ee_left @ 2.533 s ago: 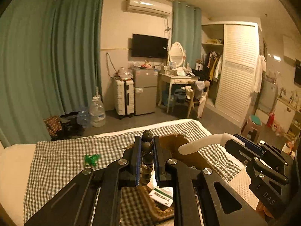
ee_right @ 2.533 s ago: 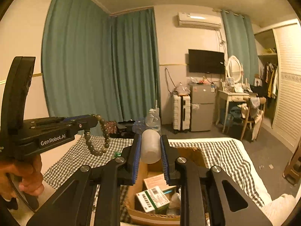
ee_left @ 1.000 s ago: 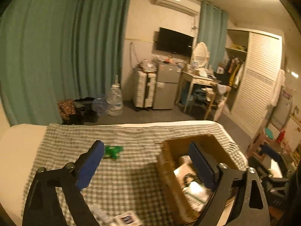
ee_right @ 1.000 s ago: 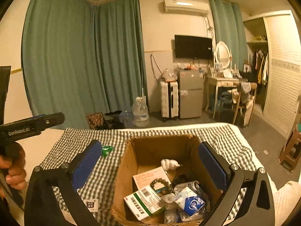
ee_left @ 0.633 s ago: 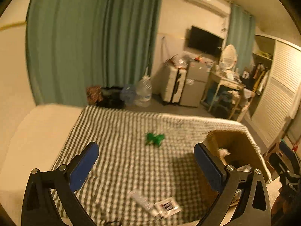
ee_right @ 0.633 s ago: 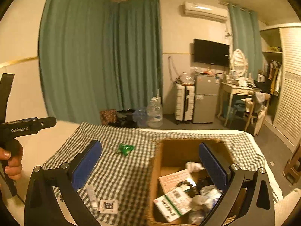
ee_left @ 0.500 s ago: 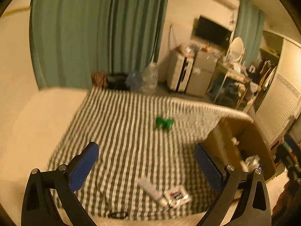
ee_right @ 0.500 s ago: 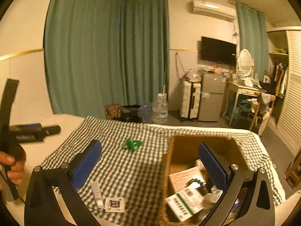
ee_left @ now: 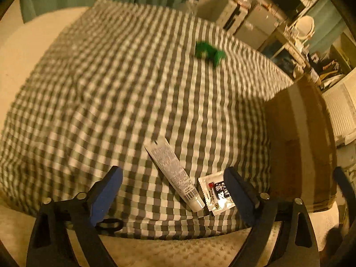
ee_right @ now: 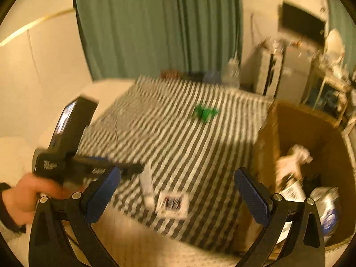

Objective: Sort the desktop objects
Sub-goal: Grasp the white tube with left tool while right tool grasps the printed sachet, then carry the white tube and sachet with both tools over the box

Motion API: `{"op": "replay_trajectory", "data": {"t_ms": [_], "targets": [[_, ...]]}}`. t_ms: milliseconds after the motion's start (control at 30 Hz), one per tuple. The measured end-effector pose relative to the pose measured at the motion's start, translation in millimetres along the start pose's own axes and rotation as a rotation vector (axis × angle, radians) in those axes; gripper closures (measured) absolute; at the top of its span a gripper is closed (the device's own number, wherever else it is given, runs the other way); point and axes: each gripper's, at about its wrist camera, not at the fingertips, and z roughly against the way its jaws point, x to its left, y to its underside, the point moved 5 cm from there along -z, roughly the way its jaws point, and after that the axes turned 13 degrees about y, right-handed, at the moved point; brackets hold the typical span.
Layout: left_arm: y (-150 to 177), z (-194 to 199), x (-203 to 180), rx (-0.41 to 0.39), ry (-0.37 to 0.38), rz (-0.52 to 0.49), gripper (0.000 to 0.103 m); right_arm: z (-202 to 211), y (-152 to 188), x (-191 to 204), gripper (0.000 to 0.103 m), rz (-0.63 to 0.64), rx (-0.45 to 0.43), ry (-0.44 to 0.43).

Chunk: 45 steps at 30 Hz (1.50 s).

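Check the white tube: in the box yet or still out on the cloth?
Out. The white tube lies flat on the checkered cloth, beside a small sachet, left of the cardboard box, between the open left gripper fingers.

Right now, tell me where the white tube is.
In the left wrist view, the white tube lies on the checkered cloth, just left of the small sachet, near the cloth's front edge.

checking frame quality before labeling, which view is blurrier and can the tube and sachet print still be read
Right wrist view: heavy motion blur, the cloth checks smear to stripes, and the tube and sachet print is unreadable. Left wrist view: sharper up close, tube barcode and sachet print are visible, but the green toy is soft. Both are dim amber with fisheye bending.
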Motion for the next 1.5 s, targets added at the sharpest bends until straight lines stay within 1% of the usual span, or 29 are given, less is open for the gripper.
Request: {"op": "replay_trajectory", "data": {"t_ms": [33,67,133,167,200,300,333,367,400,433,467,500,567,633,700,733,767,800,833,900,933,967,1000,1133,1200,1333,1433,1500], "targets": [[2,-9,1,0.026,0.004,0.009,0.012,-7,5,3,0.001,0.018,0.027,0.0],[5,-19,3,0.062,0.01,0.023,0.016,-16,12,7,0.003,0.05,0.055,0.012],[6,-34,9,0.132,0.029,0.047,0.028,-33,24,13,0.008,0.111,0.112,0.041],[10,-43,11,0.173,0.03,0.055,0.036,-40,32,16,0.011,0.13,0.141,0.042],[14,-53,15,0.212,0.02,0.062,0.039,-49,38,18,0.012,0.144,0.171,0.038],[15,-65,20,0.229,0.01,0.068,0.04,-74,54,22,0.012,0.182,0.24,0.048],[14,-66,19,0.224,0.002,0.062,0.043,-81,58,22,0.012,0.19,0.261,0.052],[13,-67,18,0.22,-0.015,0.051,0.06,-89,62,22,0.012,0.195,0.285,0.052],[11,-66,18,0.214,-0.028,0.041,0.072,-97,66,22,0.012,0.198,0.313,0.047],[10,-65,18,0.205,-0.024,0.048,0.074,-102,68,24,0.012,0.201,0.326,0.044],[9,-64,20,0.197,-0.016,0.058,0.08,-108,71,26,0.012,0.212,0.339,0.039],[7,-61,21,0.185,-0.014,0.064,0.082,-111,71,28,0.012,0.222,0.346,0.037],[2,-55,21,0.153,-0.028,0.051,0.083,-119,70,34,0.012,0.236,0.351,0.027],[-8,-44,19,0.099,-0.049,0.029,0.083,-128,69,39,0.012,0.242,0.358,0.006],[-22,-32,22,0.039,-0.073,0.02,0.083,-140,72,43,0.012,0.241,0.386,-0.008],[-26,-26,22,0.015,-0.087,0.013,0.083,-146,76,44,0.015,0.235,0.41,-0.023],[-31,-19,24,-0.01,-0.099,0.005,0.083,-154,84,44,0.026,0.223,0.452,-0.04],[-36,-13,25,-0.034,-0.105,0.004,0.083,-158,88,42,0.031,0.215,0.462,-0.029],[-39,-7,25,-0.057,-0.105,0.009,0.083,-158,87,41,0.036,0.214,0.456,-0.019],[-46,4,25,-0.095,-0.095,0.016,0.083,-155,86,38,0.066,0.214,0.435,0.018],[-48,12,24,-0.118,-0.096,0.015,0.083,-154,85,37,0.074,0.211,0.426,0.024],[-51,15,19,-0.137,-0.097,0.008,0.083,-152,84,36,0.09,0.206,0.415,0.02],[-55,21,14,-0.159,-0.097,-0.002,0.083,-148,82,36,0.098,0.203,0.402,0.013],[-61,51,-1,-0.236,-0.085,-0.03,0.083,-134,75,35,0.098,0.202,0.345,0.028],[-60,68,-7,-0.268,-0.074,-0.045,0.083,-120,66,30,0.098,0.168,0.293,0.026],[-51,99,-19,-0.322,-0.062,-0.088,0.083,-87,50,21,0.098,0.079,0.197,-0.001],[-44,122,-28,-0.364,-0.064,-0.128,0.083,-72,35,23,0.098,0.066,0.136,0.004],[-40,136,-36,-0.396,-0.069,-0.157,0.083,-51,26,24,0.098,0.059,0.087,0.002]]}}
